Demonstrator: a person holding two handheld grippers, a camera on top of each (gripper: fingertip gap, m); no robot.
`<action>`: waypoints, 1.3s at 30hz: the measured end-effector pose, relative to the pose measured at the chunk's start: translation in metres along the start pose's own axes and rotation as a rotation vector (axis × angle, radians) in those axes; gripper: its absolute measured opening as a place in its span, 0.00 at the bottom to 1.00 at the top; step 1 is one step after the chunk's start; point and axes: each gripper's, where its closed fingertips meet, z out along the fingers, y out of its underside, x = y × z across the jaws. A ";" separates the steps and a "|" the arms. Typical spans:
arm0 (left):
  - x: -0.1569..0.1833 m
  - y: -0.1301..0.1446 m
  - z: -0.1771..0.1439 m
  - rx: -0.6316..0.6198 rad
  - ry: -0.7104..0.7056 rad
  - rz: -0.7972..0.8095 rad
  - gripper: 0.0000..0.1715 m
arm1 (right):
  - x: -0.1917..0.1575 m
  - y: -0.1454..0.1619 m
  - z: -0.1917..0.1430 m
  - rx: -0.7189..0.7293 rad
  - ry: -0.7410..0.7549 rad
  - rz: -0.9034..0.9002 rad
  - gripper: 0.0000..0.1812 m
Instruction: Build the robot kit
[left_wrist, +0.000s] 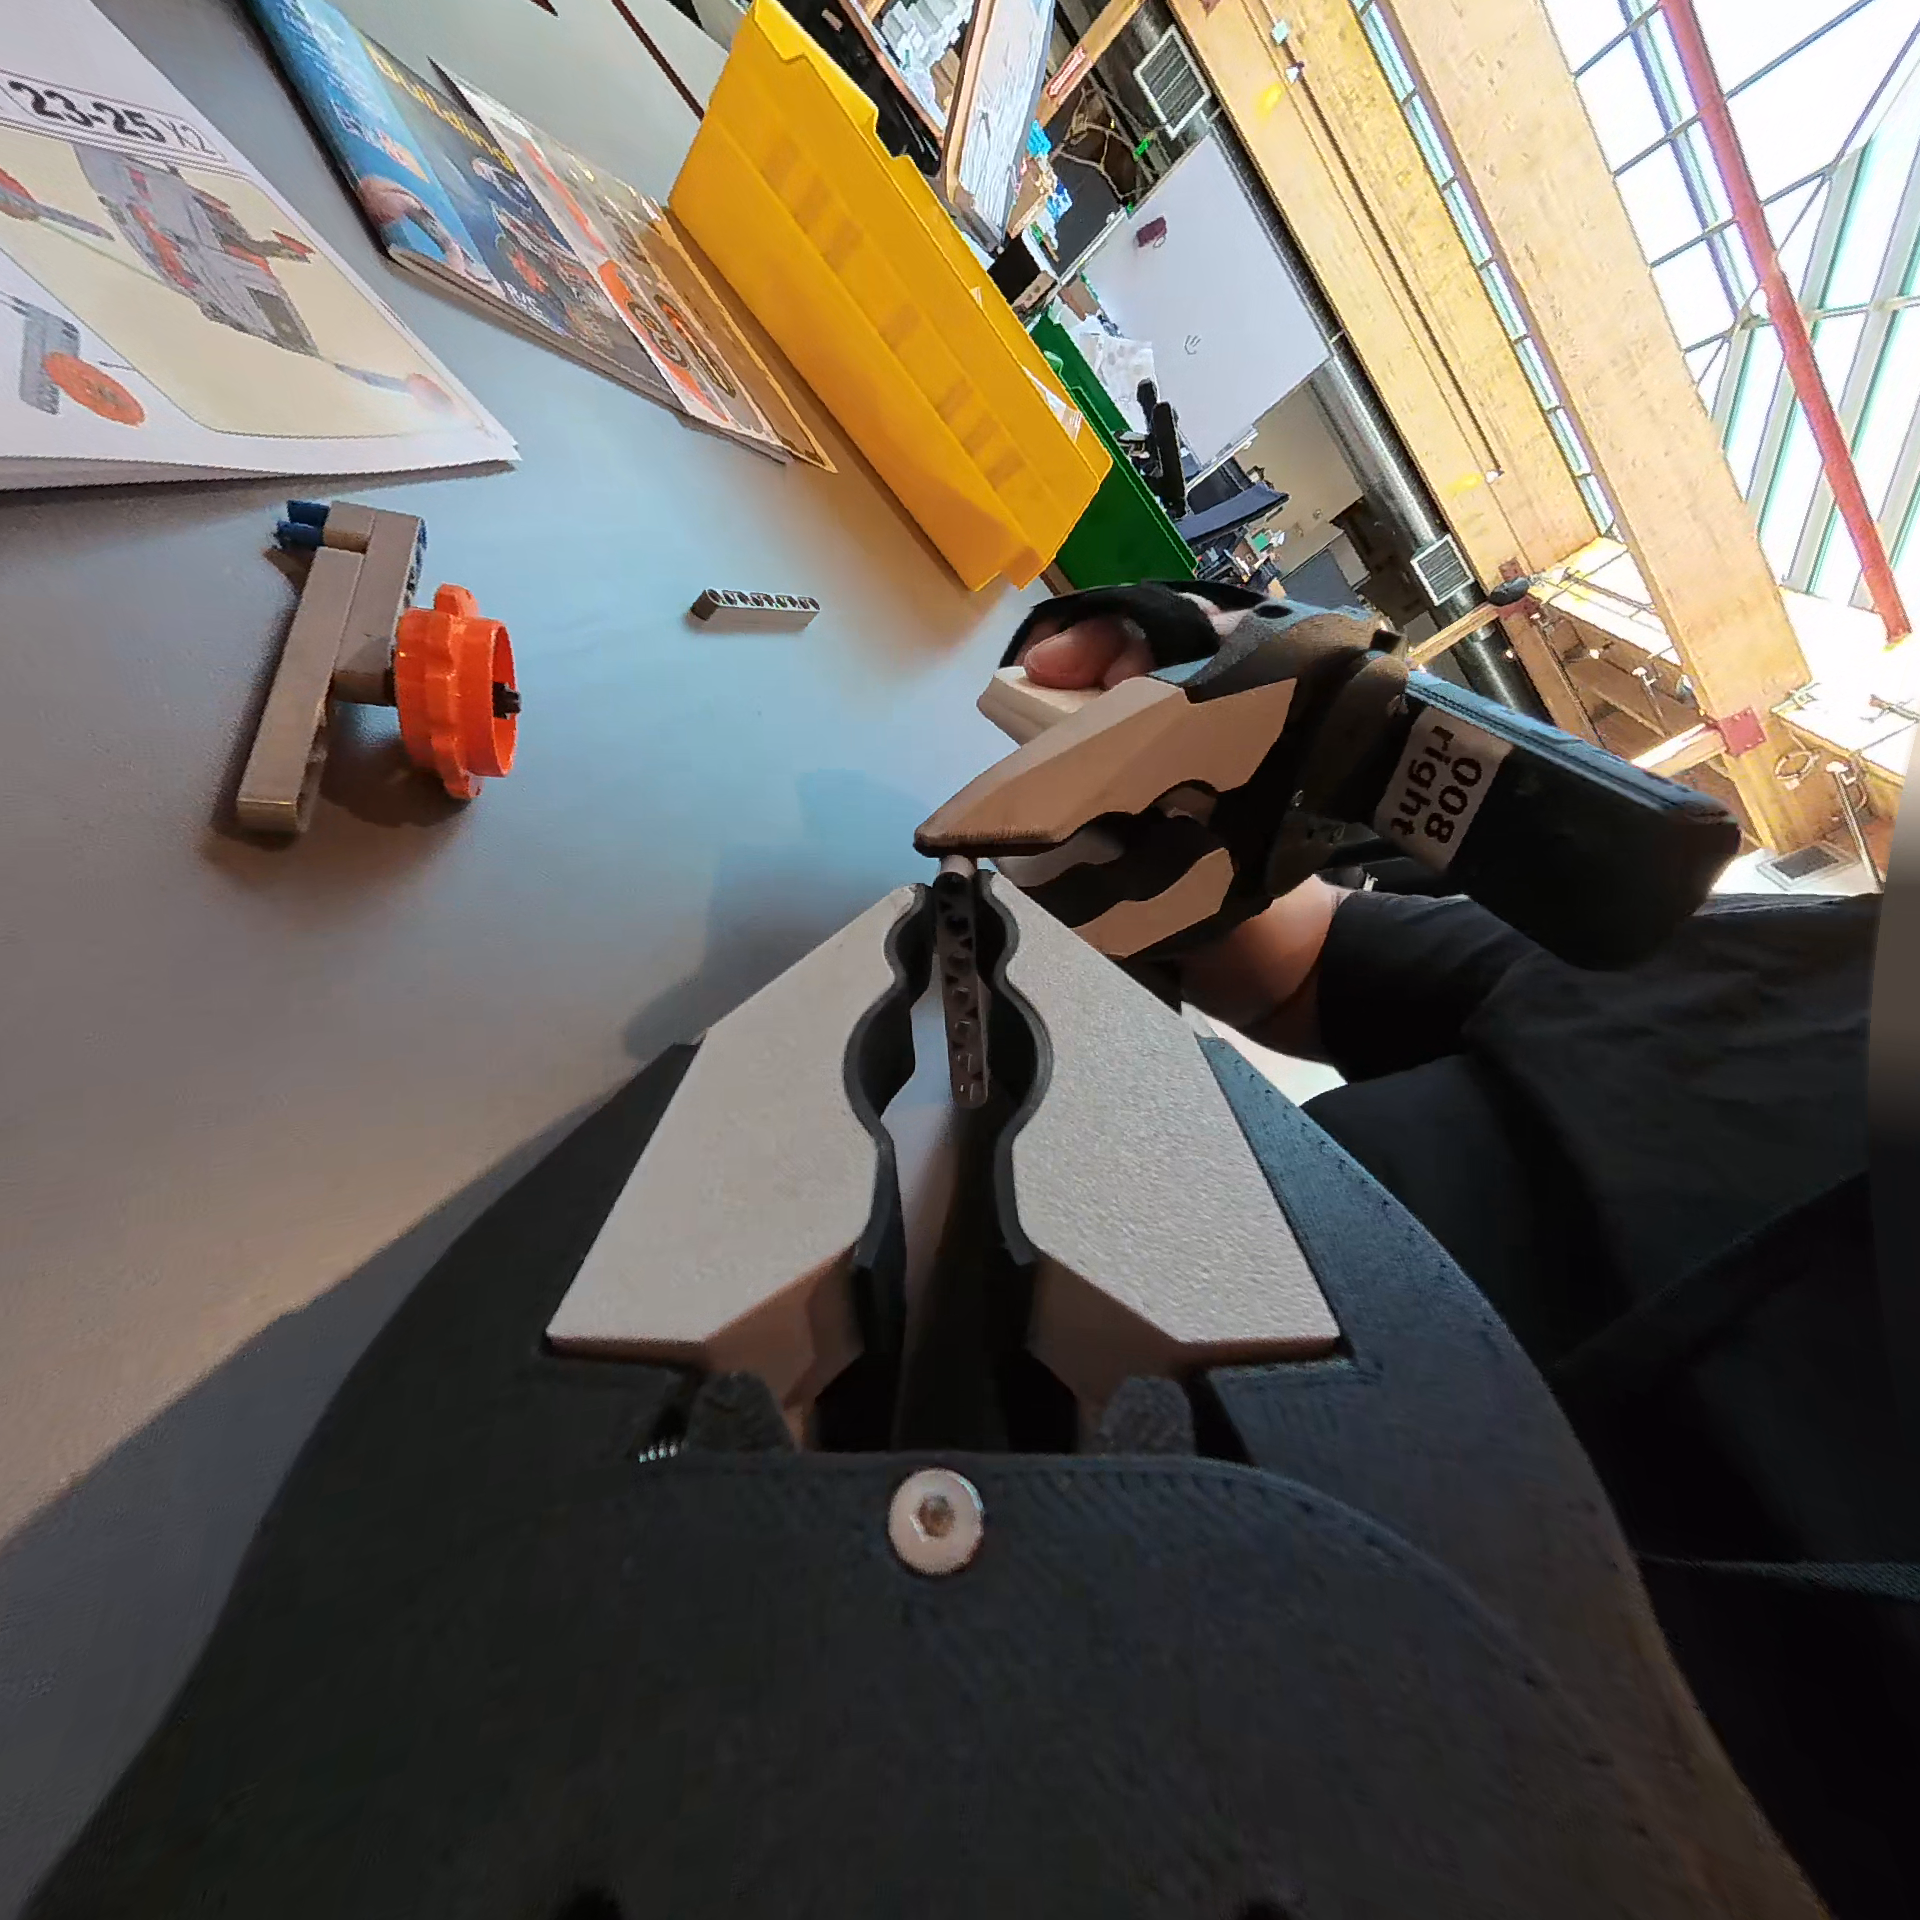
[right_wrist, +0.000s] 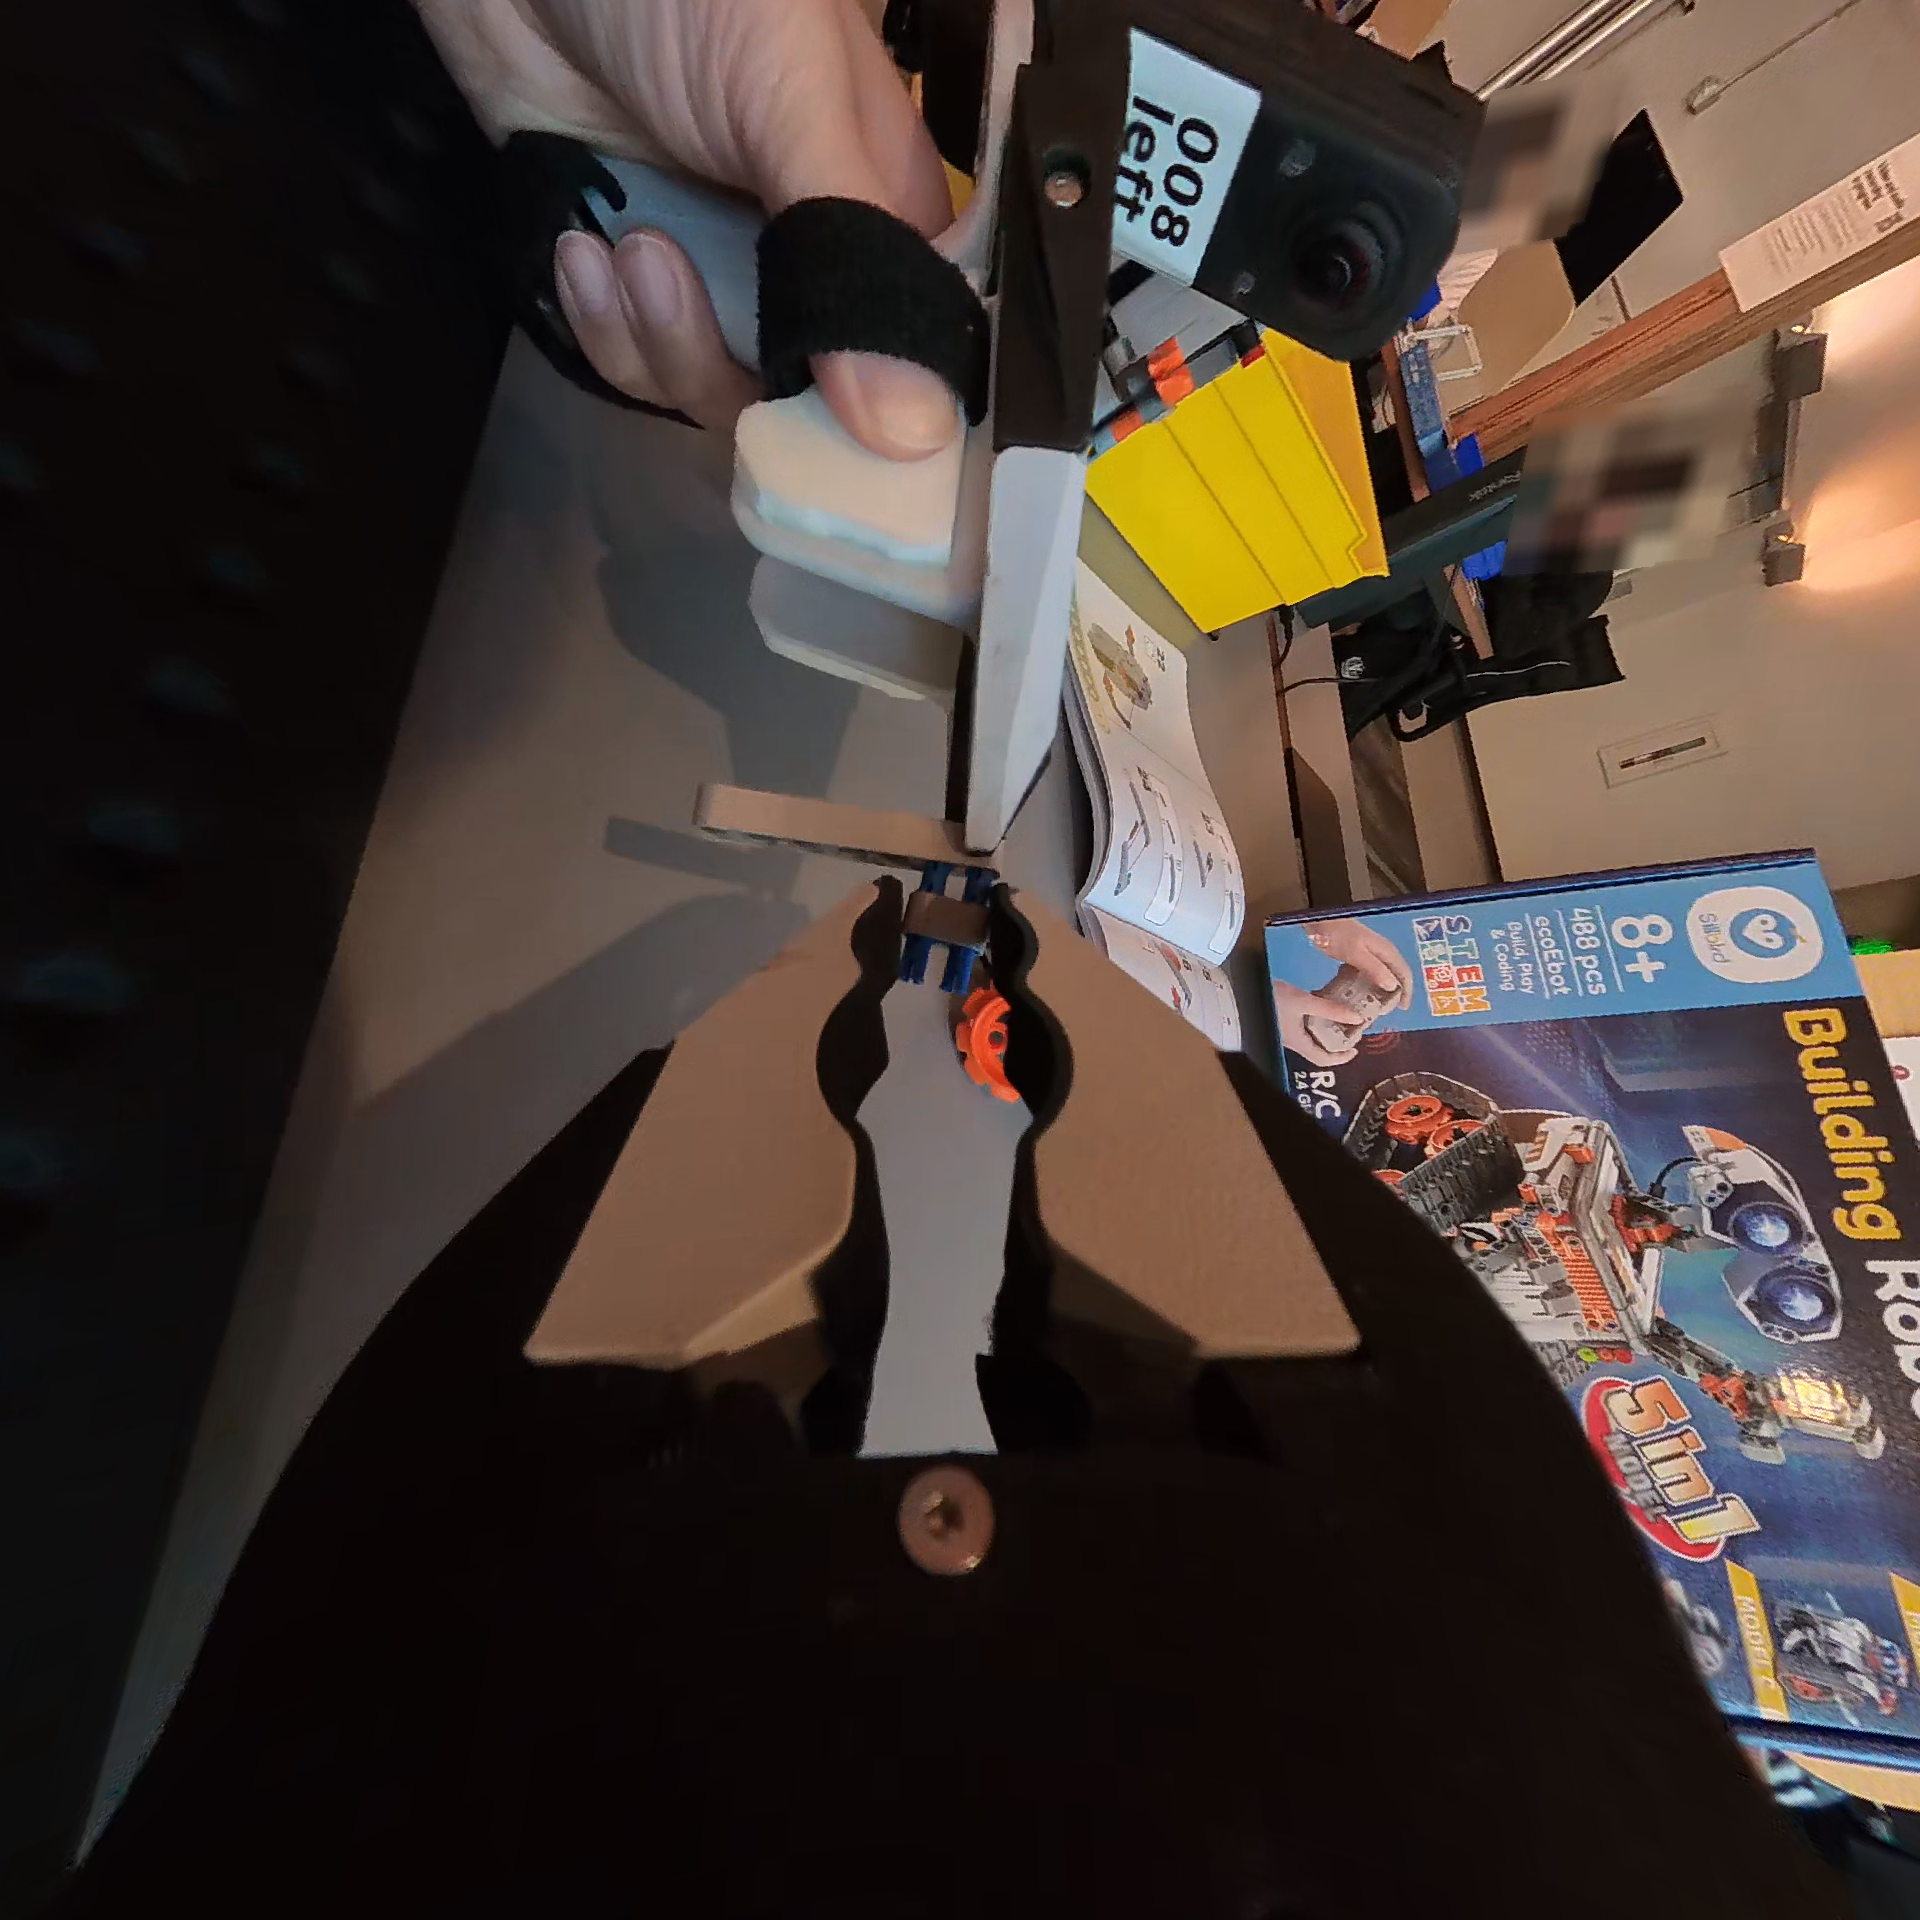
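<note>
Two grippers clenched: left gripper grasps grey beam lengthwise along fingers; right gripper pinches blue-pinned connector.

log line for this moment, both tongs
left tongs: shut on grey beam | right tongs: shut on small blue-pinned piece | tips nearly meet

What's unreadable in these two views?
- Left wrist view: right gripper tips meet the grey beam; what they hold is hidden.
- Right wrist view: orange gear partly behind the right gripper's finger.
- Right wrist view: background blurred by mosaic patches.
- Left wrist view: manual cut off at the edge.
</note>
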 end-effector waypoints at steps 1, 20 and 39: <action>-0.001 0.001 0.000 -0.005 -0.007 0.000 0.03 | -0.001 0.001 0.001 -0.010 -0.001 -0.009 0.08; -0.010 0.014 0.002 -0.065 -0.019 -0.061 0.03 | -0.017 0.004 0.007 -0.037 -0.052 -0.069 0.07; -0.012 -0.001 -0.008 0.039 0.015 -0.103 0.03 | -0.004 0.011 0.004 0.027 -0.035 0.093 0.15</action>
